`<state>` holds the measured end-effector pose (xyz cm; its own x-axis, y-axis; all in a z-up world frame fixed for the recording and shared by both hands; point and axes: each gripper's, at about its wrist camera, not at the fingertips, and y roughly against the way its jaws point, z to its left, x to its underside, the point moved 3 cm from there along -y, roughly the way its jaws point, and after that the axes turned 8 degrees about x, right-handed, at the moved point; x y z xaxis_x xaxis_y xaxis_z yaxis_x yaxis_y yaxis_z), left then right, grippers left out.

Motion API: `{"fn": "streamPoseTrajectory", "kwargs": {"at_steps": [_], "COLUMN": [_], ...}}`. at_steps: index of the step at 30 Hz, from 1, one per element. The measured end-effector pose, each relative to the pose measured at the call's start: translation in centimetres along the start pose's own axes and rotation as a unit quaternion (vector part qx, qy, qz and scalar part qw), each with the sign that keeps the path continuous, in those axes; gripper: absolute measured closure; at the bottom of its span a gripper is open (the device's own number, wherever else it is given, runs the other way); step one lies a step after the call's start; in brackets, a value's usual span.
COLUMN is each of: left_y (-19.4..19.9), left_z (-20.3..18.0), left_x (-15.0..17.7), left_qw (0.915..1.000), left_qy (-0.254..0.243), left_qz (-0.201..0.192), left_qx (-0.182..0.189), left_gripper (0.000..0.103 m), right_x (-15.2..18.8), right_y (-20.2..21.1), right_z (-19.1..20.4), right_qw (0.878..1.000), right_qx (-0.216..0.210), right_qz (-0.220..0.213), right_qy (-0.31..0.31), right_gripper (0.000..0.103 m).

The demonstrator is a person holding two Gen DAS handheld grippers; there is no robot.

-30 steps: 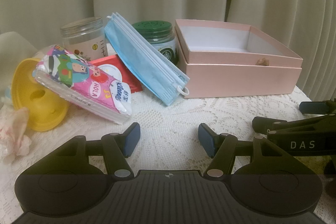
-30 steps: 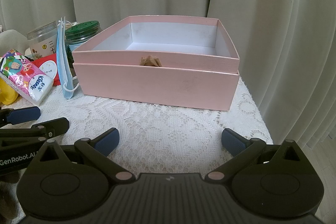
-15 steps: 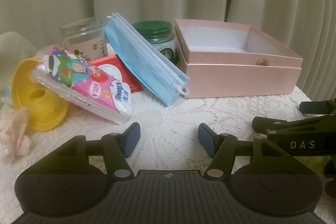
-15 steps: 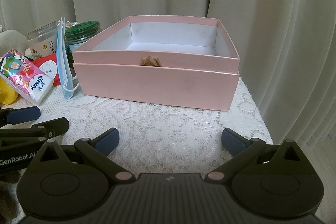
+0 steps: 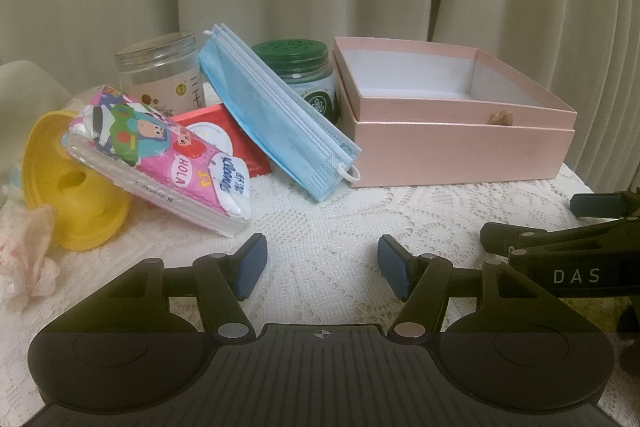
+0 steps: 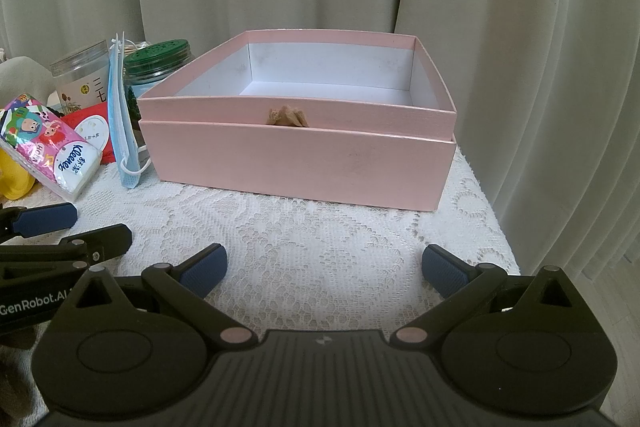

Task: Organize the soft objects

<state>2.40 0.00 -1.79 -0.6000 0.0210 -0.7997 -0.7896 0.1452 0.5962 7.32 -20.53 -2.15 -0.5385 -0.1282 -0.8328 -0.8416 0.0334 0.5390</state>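
An open pink box (image 5: 460,155) (image 6: 304,167) stands at the back right of the lace-covered table; its inside looks empty. A stack of blue face masks (image 5: 276,115) (image 6: 122,123) leans against a green-lidded jar (image 5: 304,75), left of the box. A colourful tissue pack (image 5: 160,155) (image 6: 48,147) lies tilted on a yellow bowl (image 5: 68,187). A red packet (image 5: 224,139) lies behind the pack. My left gripper (image 5: 320,263) is open and empty, in front of the masks. My right gripper (image 6: 324,267) is open and empty, in front of the box.
A clear jar (image 5: 160,75) stands at the back left. A crumpled pink tissue (image 5: 24,259) lies at the left edge. Cream curtains hang close behind the table. The table's right edge (image 6: 504,247) drops off beside the box.
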Motion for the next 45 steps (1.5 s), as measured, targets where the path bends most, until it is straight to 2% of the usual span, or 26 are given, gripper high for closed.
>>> {"fn": "streamPoseTrajectory", "kwargs": {"at_steps": [23,27,29,32,35,37,38,42,45], "left_y": [0.1,0.6,1.1,3.0,5.8,7.6,8.6,10.9,10.9], "left_z": [-0.1,-0.2,-0.1,1.0,3.3,5.6,7.2,13.6,17.3], "left_x": [0.0,0.2,0.2,0.5,0.9,0.9,0.8,0.0,-0.3], "left_qw": [1.0,0.9993,0.9978,0.9915,0.989,0.9912,0.993,0.9951,0.9947], "left_qy": [0.002,0.001,0.003,0.016,0.009,0.011,0.018,0.06,0.08], "left_qz": [-0.001,0.004,0.013,0.026,0.014,-0.004,-0.02,-0.069,-0.065], "left_qx": [0.005,0.038,0.066,0.127,0.147,0.132,0.115,0.039,-0.005], "left_gripper": [0.038,0.037,0.038,0.038,0.038,0.038,0.038,0.039,0.039], "right_x": [0.0,0.0,0.0,0.0,-0.3,-0.6,-1.0,-1.6,-1.5], "right_y": [0.0,0.0,0.0,0.0,0.1,0.0,-0.1,-0.8,-0.4], "right_z": [0.0,0.0,0.0,-0.1,-0.3,0.0,0.0,0.5,0.4], "right_qw": [1.0,1.0,1.0,1.0,1.0,0.999,0.997,0.995,0.995], "right_qx": [0.0,0.0,0.0,-0.001,-0.007,-0.013,-0.015,-0.011,-0.007], "right_qz": [0.0,0.0,0.0,0.002,0.02,0.049,0.069,0.095,0.101], "right_qy": [0.0,0.0,0.0,0.0,0.0,0.014,0.02,0.027,0.024], "right_gripper": [0.0,0.0,0.0,0.0,0.0,0.0,0.0,0.0,0.0]}}
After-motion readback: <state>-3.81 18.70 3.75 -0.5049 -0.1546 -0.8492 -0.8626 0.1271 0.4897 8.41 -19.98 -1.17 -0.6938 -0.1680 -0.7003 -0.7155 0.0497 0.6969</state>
